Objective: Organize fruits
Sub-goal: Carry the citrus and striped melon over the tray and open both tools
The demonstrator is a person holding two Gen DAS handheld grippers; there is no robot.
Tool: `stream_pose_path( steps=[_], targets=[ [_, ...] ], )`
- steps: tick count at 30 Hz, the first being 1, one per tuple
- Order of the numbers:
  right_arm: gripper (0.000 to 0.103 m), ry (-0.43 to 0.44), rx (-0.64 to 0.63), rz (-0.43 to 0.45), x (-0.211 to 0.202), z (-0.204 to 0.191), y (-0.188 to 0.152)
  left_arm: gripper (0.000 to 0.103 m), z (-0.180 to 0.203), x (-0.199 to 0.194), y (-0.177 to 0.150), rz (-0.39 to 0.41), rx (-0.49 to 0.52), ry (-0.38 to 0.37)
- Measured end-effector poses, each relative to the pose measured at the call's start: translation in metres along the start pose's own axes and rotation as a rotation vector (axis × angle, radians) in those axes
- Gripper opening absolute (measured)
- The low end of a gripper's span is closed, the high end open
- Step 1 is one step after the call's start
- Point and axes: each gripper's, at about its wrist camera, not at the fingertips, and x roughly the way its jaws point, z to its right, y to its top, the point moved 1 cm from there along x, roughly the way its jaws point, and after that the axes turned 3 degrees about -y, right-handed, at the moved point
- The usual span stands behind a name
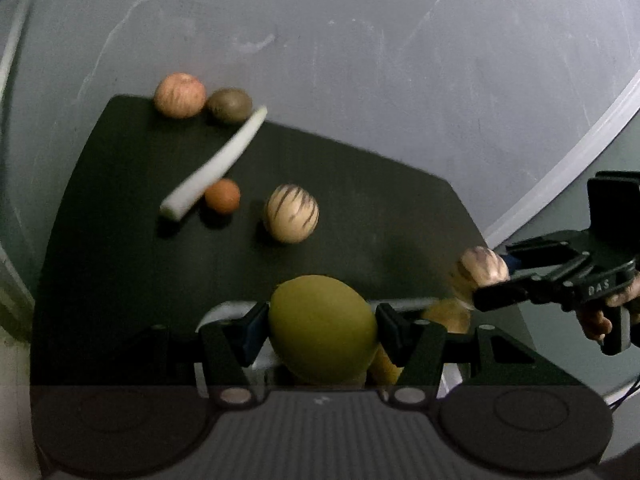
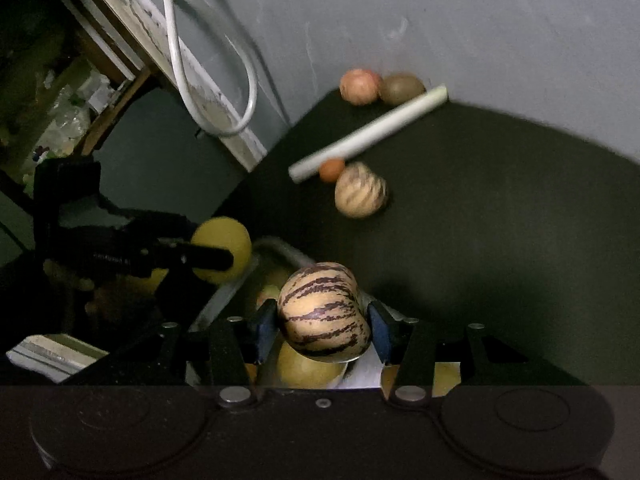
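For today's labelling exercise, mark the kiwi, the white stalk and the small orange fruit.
kiwi [image 1: 229,105], left wrist view, middle of its skin.
white stalk [image 2: 368,136], right wrist view, mid-length.
small orange fruit [image 1: 222,196], left wrist view, centre.

- Left hand-held gripper: matte black linkage frame, blue pads inside, round silver pivot screws.
- Right hand-held gripper: same build; white "DAS" lettering appeared on its side.
- Right hand: bare skin.
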Motion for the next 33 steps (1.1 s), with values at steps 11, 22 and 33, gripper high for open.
stream_pose_path(
  steps=[11,22,33],
  targets=[
    [0.05,-0.038,-0.004,-0.111,0.017,-0.015,-0.052,0.062,-0.008,-0.004,-0.037,-0.115,0.027,0.039],
    [0.05,-0.123,-0.077,-0.19,0.039,-0.019,-0.072,0.062,-0.008,0.009,-0.049,-0.185,0.056,0.067],
    [0.05,-0.214,-0.205,-0.236,0.053,-0.027,-0.081,0.062,-0.004,0.014,-0.043,-0.212,0.117,0.075]
  ],
)
